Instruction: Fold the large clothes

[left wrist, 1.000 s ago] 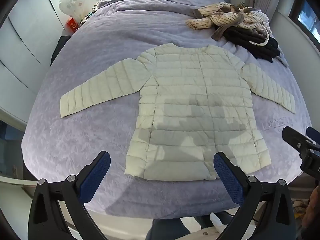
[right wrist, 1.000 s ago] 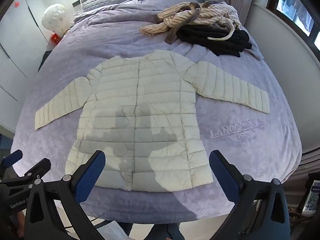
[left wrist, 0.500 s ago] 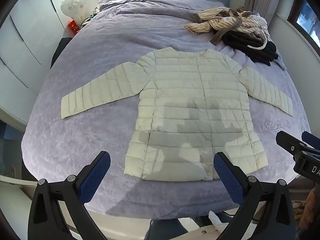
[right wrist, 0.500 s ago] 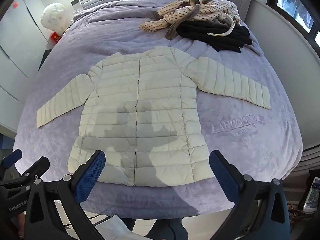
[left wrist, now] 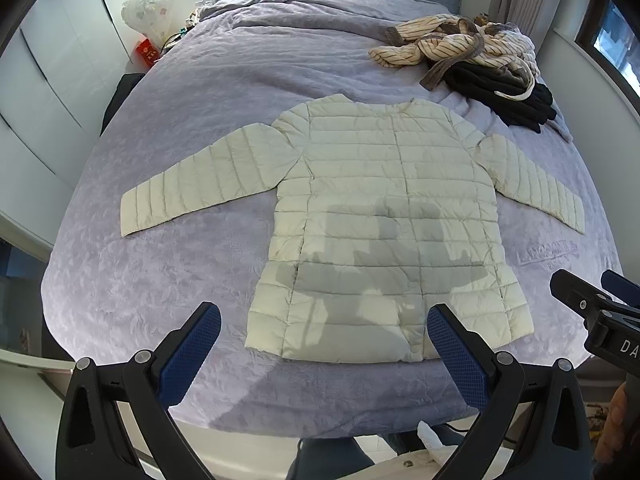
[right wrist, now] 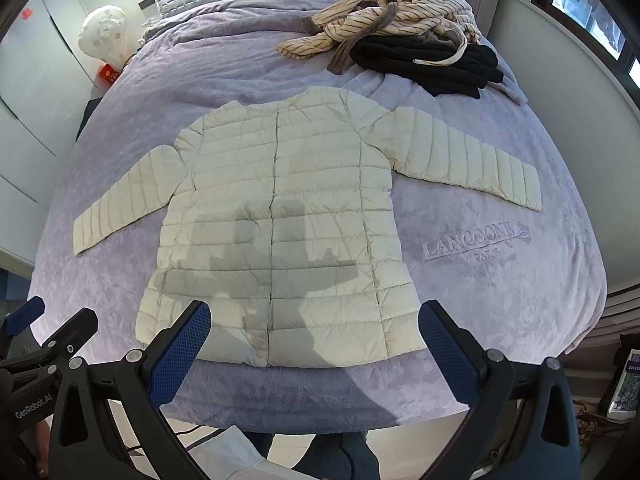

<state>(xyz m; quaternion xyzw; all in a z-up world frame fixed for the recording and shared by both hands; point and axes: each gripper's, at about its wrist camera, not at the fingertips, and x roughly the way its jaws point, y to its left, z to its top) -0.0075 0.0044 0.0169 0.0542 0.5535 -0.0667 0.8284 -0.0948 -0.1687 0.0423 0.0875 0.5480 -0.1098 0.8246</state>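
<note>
Item: quilted jacket (left wrist: 384,236), spread flat near the bed (left wrist: 160,280) foot edge for folding; our left hand-held gripper (left wrist: 324,344) and right hand-held gripper (right wrist: 314,340) hover agape, empty.

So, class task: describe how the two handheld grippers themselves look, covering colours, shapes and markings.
The left gripper and right gripper match: black plastic frames with silver screws and triangular cut-outs, and two fingers faced with blue textured pads. White lettering, "GenRobot.AI", marks the left gripper's body in the right wrist view.
</note>
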